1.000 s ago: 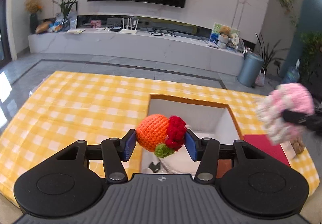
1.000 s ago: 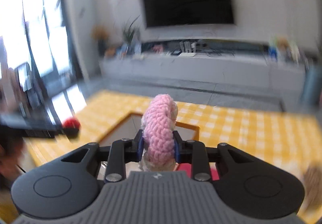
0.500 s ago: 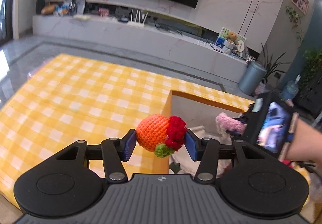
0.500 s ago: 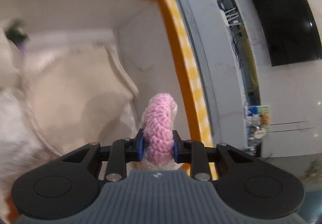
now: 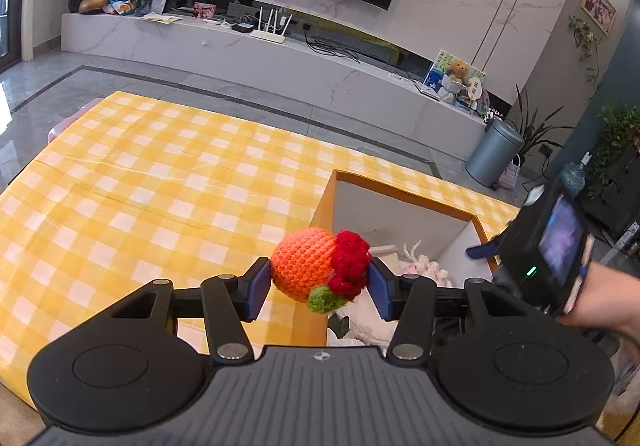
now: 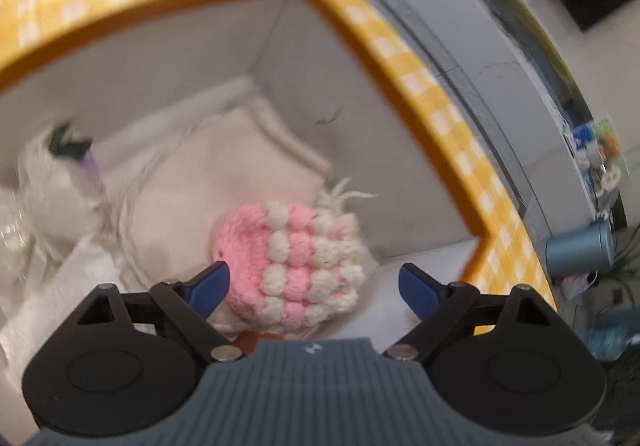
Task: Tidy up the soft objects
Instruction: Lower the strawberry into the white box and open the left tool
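Observation:
My left gripper [image 5: 318,288] is shut on an orange crocheted ball with red and green knots [image 5: 316,269], held above the near left corner of an orange-rimmed box [image 5: 404,194]. My right gripper [image 6: 314,284] is open inside that box [image 6: 424,85], its blue fingertips [image 6: 210,282] apart. A pink and cream crocheted toy [image 6: 294,264] lies loose between and just beyond them on cream cloth [image 6: 224,185]. The toy also shows in the left wrist view [image 5: 426,269], with the right gripper [image 5: 486,250] at the box's right wall.
The box stands on a table with a yellow checked cloth [image 5: 140,185]. White fluffy items [image 6: 48,169] lie at the box's left. A TV bench [image 5: 280,61] and a grey bin [image 5: 494,151] stand beyond the table.
My right gripper has opened and let go of the pink toy, which now rests in the box. My left gripper still holds the orange ball and has shifted left.

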A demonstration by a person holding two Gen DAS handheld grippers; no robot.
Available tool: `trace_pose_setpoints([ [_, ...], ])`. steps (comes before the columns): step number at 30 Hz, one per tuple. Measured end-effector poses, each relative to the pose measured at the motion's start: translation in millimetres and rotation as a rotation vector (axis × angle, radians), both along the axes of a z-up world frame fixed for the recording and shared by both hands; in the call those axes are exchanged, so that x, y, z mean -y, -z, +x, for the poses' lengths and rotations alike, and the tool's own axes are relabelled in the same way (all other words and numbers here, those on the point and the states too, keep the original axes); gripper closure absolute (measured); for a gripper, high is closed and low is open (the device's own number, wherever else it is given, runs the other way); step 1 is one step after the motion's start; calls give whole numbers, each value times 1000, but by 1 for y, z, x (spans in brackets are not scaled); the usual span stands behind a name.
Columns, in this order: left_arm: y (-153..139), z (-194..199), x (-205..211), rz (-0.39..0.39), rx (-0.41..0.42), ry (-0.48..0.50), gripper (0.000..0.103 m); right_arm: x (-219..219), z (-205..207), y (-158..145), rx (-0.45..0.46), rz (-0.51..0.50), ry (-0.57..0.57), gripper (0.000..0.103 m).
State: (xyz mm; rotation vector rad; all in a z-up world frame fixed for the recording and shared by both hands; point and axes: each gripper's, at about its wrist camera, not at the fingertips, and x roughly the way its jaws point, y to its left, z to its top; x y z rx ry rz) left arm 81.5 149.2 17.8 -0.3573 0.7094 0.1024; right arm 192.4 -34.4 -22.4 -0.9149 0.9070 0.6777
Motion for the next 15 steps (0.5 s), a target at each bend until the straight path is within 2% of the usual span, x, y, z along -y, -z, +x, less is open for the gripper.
trace_pose_setpoints([
  [3, 1, 1, 1, 3, 1, 8, 44, 10, -3, -15, 40, 62, 33, 13],
  [7, 2, 1, 1, -15, 14, 30, 44, 33, -5, -33, 67, 192, 98, 13],
  [15, 2, 1, 8, -44, 43, 76, 44, 44, -15, -43, 101, 367, 146, 13],
])
